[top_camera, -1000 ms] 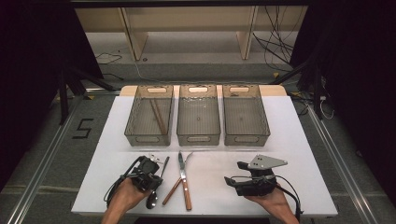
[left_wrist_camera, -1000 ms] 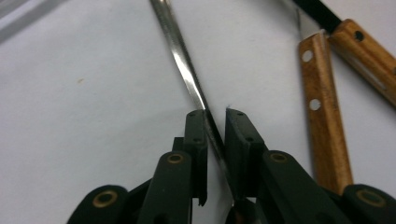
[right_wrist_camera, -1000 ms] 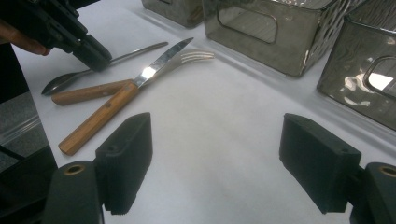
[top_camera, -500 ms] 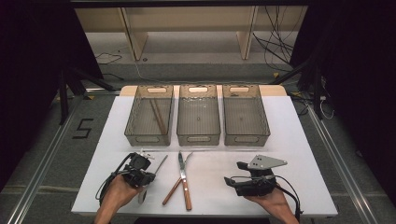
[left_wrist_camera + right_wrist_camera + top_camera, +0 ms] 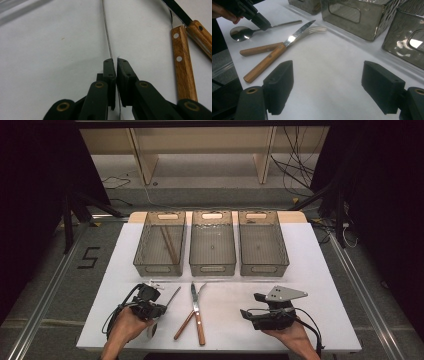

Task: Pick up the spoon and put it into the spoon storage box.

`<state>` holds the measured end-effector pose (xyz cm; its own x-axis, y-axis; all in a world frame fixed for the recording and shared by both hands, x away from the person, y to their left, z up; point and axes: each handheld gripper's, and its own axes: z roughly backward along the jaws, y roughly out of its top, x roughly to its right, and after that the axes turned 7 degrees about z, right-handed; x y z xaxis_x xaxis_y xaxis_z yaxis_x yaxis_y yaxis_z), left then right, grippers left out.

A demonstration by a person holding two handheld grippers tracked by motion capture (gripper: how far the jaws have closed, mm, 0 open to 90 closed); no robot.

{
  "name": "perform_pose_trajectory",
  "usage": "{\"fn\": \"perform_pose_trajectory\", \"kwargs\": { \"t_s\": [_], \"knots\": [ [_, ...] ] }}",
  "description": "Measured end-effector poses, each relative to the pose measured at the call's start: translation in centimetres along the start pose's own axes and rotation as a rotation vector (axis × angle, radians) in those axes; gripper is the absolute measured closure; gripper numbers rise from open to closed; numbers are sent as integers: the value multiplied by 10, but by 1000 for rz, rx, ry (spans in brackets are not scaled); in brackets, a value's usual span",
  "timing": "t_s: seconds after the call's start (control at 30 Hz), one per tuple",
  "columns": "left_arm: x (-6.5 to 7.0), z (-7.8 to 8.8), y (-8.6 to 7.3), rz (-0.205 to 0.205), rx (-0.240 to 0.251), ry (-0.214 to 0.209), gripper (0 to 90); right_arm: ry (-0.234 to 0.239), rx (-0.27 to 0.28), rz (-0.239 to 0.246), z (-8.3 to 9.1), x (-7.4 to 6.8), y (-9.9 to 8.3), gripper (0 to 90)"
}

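Pinching the thin handle of a spoon [image 5: 108, 37] between nearly closed jaws, left gripper [image 5: 116, 61] low over the white table [image 5: 310, 270], jaws just having closed on that handle. Seen from the right gripper view as the left gripper [image 5: 263, 23] clamped on the spoon [image 5: 242, 33] just behind its bowl, bowl resting on the table near the front left edge. In the high view, left gripper [image 5: 159, 306] with handle running up and right from it, bowl hard to make out beneath the hand. Just right of the spoon, a wooden-handled knife [image 5: 196, 312] crossed over a wooden-handled fork [image 5: 190, 317], both flat on the table, apart from the spoon. Farther right, right gripper [image 5: 244, 314] resting in the hand with jaws spread wide, gripping nothing, bare table between the pads [image 5: 280, 83]. Beyond the cutlery, three smoky clear bins in a row: left bin [image 5: 160, 265] holding what look like chopsticks, middle bin [image 5: 212, 266] and right bin [image 5: 263, 266] near the far edge.
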<state>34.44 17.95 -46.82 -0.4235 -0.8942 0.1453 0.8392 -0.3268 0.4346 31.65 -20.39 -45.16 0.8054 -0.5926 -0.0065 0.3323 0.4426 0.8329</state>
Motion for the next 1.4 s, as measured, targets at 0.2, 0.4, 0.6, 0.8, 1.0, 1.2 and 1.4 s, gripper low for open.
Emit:
{"fn": "perform_pose_trajectory", "kwargs": {
  "t_s": [0.2,0.4,0.6,0.8,1.0,1.2,1.4],
  "knots": [
    [4,-3,0,-6,-5,-20,835,-2,1,0,0,0,0,265],
    [9,-5,0,-30,-6,5,886,-3,5,-1,1,0,1,265],
    [10,-3,0,-36,-4,-3,892,-1,5,0,2,1,1,265],
    [6,9,2,-42,21,-13,892,0,9,2,2,0,1,265],
    [10,29,5,-67,60,-66,891,7,21,15,2,-2,4,265],
    [20,31,9,-110,52,-130,891,8,39,53,3,-9,10,265],
    [37,26,16,-169,33,-188,890,10,51,105,3,-17,17,265]
  ]
}}
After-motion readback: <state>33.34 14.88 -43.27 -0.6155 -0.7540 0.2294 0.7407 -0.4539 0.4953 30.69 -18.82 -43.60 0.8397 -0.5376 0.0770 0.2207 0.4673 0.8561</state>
